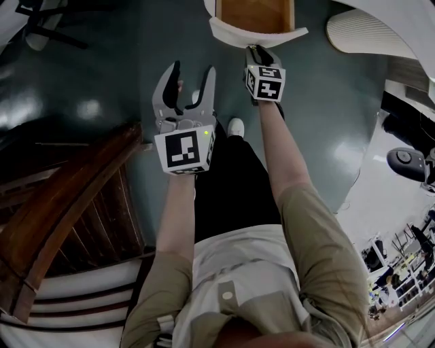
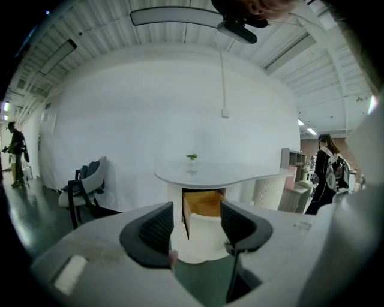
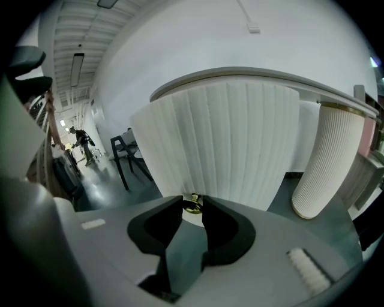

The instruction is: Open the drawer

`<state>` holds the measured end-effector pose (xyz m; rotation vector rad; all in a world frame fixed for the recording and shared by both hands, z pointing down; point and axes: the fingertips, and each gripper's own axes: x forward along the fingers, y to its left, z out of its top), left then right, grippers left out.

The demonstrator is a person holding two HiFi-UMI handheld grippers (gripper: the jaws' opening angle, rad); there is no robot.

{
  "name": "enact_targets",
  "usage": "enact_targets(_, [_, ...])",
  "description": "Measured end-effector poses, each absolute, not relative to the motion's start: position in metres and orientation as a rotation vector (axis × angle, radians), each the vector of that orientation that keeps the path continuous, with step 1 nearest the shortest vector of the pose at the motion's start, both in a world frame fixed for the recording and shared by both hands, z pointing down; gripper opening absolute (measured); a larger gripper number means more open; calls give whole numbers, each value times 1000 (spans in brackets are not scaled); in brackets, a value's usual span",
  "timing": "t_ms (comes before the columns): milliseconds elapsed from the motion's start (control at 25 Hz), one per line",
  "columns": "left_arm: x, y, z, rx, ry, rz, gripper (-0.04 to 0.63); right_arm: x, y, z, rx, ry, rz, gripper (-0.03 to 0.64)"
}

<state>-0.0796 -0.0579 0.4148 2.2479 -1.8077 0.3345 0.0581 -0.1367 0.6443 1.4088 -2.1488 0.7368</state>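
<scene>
The drawer [image 1: 256, 16] stands pulled out under a white rounded table [image 2: 222, 174], its wooden inside [image 2: 204, 203] showing. Its ribbed white front [image 3: 222, 144] carries a small brass knob [image 3: 192, 205]. My right gripper [image 1: 257, 49] is at that front, and in the right gripper view my right gripper [image 3: 192, 201] is shut on the knob, pads on both sides of it. My left gripper [image 1: 192, 70] hangs in the air to the left, short of the drawer. Seen along its own jaws, the left gripper [image 2: 195, 231] is open with nothing between them.
A dark wooden stair rail [image 1: 64, 197] runs at the left of the head view. A chair [image 2: 84, 189] stands left of the table and a ribbed white column [image 3: 330, 162] to its right. A person [image 2: 324, 171] stands far right. My shoe [image 1: 236, 127] is below the drawer.
</scene>
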Motion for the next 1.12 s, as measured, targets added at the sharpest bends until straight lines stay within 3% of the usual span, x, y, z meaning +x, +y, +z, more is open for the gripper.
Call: enact_targets(1120, [-59,-56,420,2281,-1782,375,258,58,-101,646,1295,-2205,744,104])
